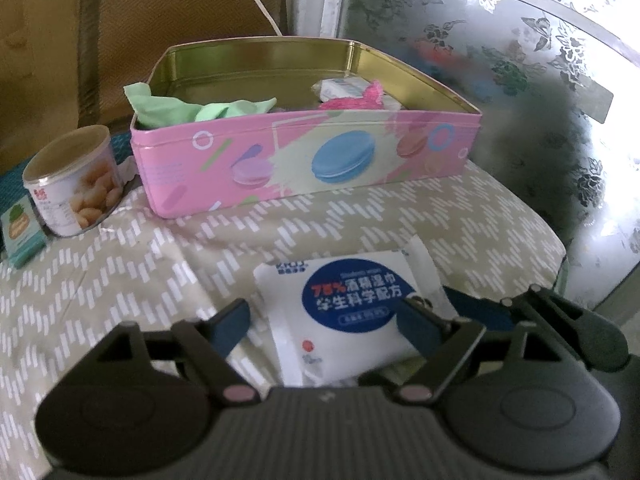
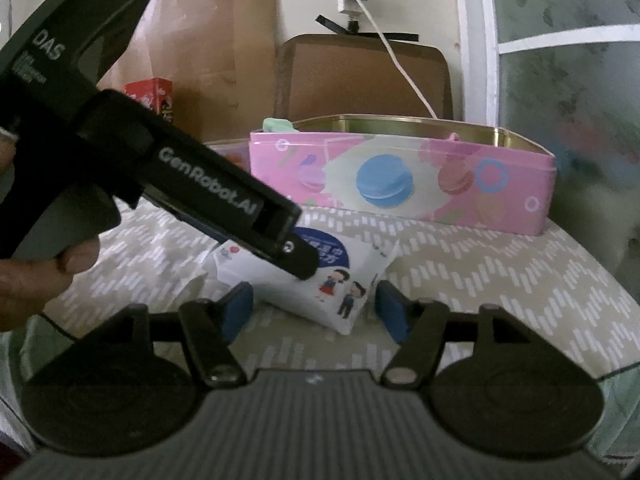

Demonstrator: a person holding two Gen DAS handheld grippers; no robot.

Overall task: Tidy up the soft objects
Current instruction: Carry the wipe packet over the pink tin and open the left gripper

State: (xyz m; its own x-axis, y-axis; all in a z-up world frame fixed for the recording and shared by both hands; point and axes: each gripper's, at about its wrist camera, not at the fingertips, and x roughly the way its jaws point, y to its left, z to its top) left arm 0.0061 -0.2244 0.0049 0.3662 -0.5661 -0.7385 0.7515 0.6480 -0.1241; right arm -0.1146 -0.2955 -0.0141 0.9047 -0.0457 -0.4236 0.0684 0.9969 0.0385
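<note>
Left gripper (image 1: 324,326) and right gripper (image 2: 316,308), fingers released, are flanking the wet-wipe packet (image 1: 344,312) lying on the cloth in front of the pink tin (image 1: 304,160)

A patterned cloth (image 1: 120,280) carries a pink tin (image 1: 304,160), wipes packet (image 1: 344,312), can (image 1: 76,184) and small box (image 1: 20,232).

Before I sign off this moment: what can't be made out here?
- Floor of the pink macaron-print tin: right wrist view, hidden by its front wall.
- White wet-wipe packet: right wrist view, label partly covered by the left gripper.
- Small print on the round nut can: left wrist view, too small and blurred.
</note>
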